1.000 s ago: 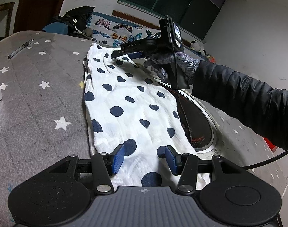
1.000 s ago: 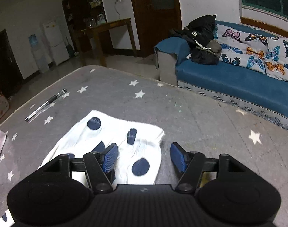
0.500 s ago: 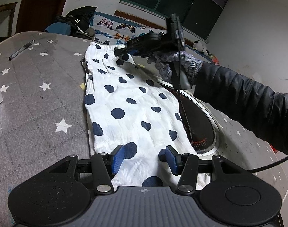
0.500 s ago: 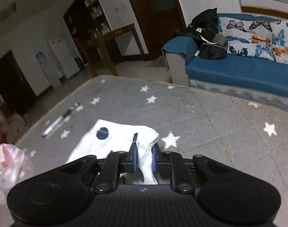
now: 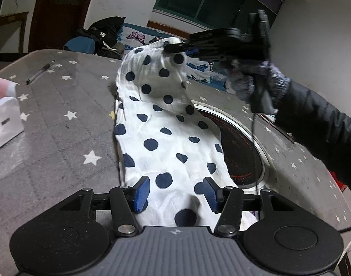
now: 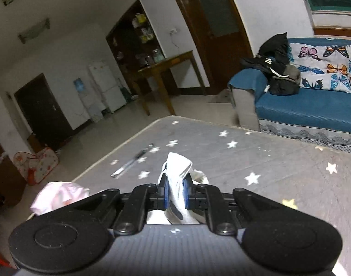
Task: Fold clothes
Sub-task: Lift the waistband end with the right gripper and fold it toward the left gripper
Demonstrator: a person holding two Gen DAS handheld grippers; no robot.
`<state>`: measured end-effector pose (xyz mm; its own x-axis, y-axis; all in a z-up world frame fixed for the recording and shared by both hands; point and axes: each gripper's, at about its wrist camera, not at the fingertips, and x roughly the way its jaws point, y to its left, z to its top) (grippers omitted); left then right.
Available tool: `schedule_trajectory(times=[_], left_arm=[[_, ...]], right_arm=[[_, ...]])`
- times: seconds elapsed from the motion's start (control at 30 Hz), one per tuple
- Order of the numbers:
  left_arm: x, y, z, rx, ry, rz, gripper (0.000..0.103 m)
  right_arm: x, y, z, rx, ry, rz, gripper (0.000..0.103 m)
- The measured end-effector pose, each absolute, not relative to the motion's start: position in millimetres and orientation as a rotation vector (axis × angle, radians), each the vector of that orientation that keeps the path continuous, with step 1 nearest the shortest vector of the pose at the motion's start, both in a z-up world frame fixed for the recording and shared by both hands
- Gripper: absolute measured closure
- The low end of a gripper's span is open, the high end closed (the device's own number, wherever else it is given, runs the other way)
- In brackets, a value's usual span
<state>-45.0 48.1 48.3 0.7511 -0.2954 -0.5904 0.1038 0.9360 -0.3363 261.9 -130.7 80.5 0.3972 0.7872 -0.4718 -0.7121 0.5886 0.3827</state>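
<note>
Folding looks barely begun: the right claw [image 5: 175, 47] is clamped on the far end of the polka-dot garment [image 5: 166, 142] and holds it lifted, while the rest lies flat along the desk [image 5: 60, 124]. The left claw [image 5: 175, 194] hovers spread wide over the near end, gripping nothing. A pen [image 5: 40, 72] and white box [image 5: 5, 119] lie well left, a round dark inset [image 5: 242, 151] touches the right hem, so open room runs along the cloth.

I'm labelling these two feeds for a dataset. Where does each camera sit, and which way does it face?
Left wrist: rides the open left tool, looking along the polka-dot garment toward the gloved right hand and the window.
Right wrist: rides the right tool, shut on the garment's lifted end, facing the sofa and doorway.
Shared: the garment, pen, star-print cover.
</note>
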Motion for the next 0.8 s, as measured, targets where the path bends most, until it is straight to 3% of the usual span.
schedule_trajectory(times=[0.8], left_arm=[[-117,58,39,-0.321,0.72,-0.152,0.043]], right_arm=[[41,-181,84,0.002,0.717,1.225,0.092]])
